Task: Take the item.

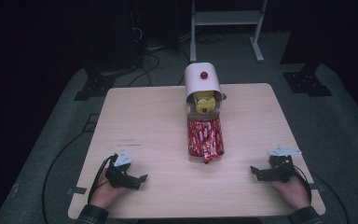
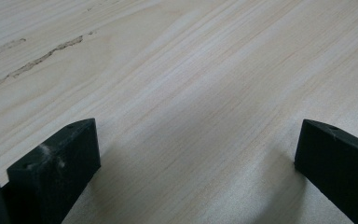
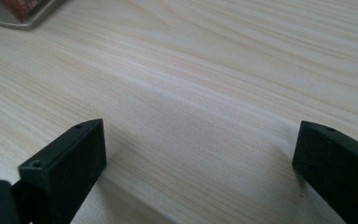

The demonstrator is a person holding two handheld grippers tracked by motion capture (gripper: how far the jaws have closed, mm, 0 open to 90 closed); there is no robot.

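High view: left gripper (image 1: 140, 179) and right gripper (image 1: 255, 171) rest spread and empty at the table's (image 1: 144, 121) near corners, likely parked clear of the central tray (image 1: 205, 136)

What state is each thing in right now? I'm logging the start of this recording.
Left gripper: open, empty, low over the table.
Right gripper: open, empty, low over the table.
White container: on its side, mouth facing the person.
Red packets: spilled out in front of the mouth.
Yellow item: inside the mouth.
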